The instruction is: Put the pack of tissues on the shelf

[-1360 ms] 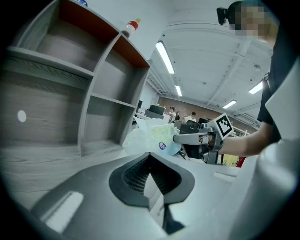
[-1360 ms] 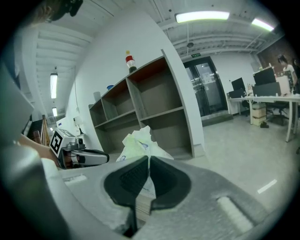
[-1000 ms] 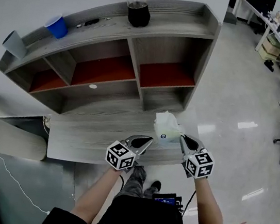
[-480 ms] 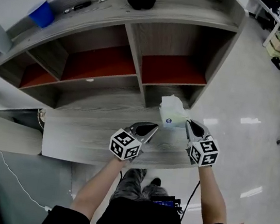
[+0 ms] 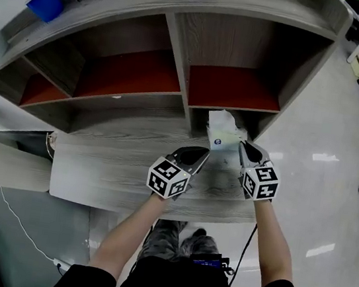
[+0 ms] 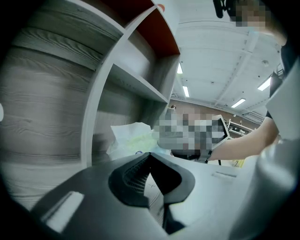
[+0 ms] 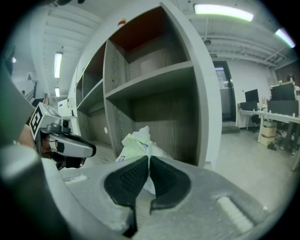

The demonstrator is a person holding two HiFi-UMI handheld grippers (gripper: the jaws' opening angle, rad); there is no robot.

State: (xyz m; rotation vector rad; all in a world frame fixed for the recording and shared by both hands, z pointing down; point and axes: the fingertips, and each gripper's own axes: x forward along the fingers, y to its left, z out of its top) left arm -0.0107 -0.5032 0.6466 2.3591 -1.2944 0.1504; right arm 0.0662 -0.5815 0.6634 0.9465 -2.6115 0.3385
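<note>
The soft pack of white tissues in thin pale-green plastic wrap [image 5: 223, 133] is over the back of the grey wood-grain table [image 5: 115, 170], just in front of the lower right compartment of the wooden shelf unit [image 5: 181, 39]. Whether it rests on the table cannot be told. The right gripper [image 5: 246, 147] has its jaws almost together, apparently pinching the wrapper's near edge. The left gripper [image 5: 199, 153] is closed and empty beside it. The pack looks light and squashy with a slippery film, so a pinched edge may let it swing or slip. A hold across the body would be steadier.
</note>
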